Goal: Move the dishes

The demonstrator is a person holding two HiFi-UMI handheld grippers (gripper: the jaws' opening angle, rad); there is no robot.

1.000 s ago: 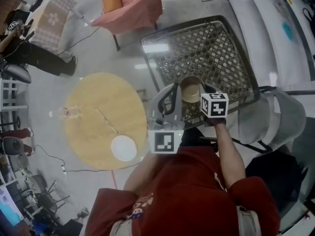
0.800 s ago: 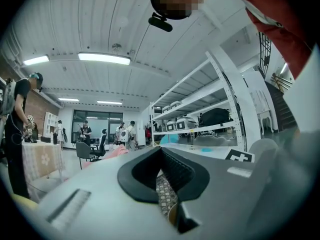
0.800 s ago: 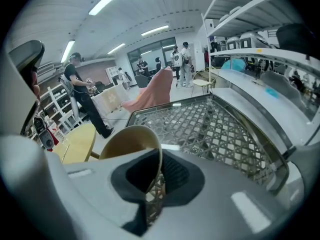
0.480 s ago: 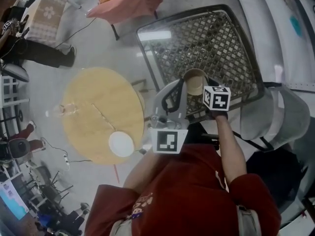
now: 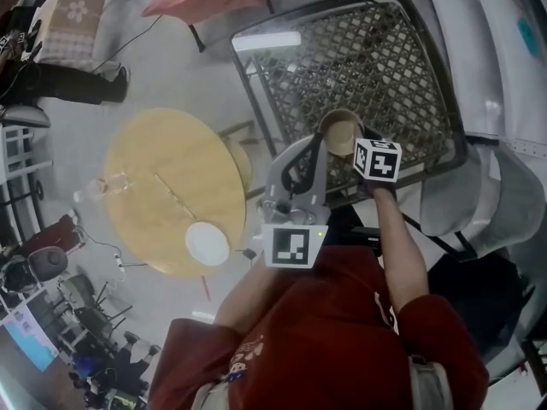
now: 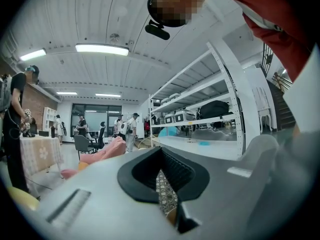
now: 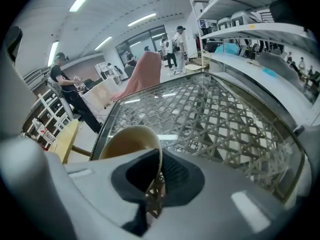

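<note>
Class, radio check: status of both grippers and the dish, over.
Left gripper shut, empty. Right gripper shut on tan cup by rim, over lattice table. Nothing in the way.

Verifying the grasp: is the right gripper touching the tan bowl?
Touching. Right gripper view: the right gripper pinches the tan bowl by its rim, one jaw inside, one outside.

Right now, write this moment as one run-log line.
left gripper: shut, empty; right gripper: shut on bowl; bowl: over lattice table; plate: on round table

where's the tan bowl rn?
Head view, centre-right: the tan bowl is pinched by its rim in the right tongs, over the lattice-top table, near its front edge.
</note>
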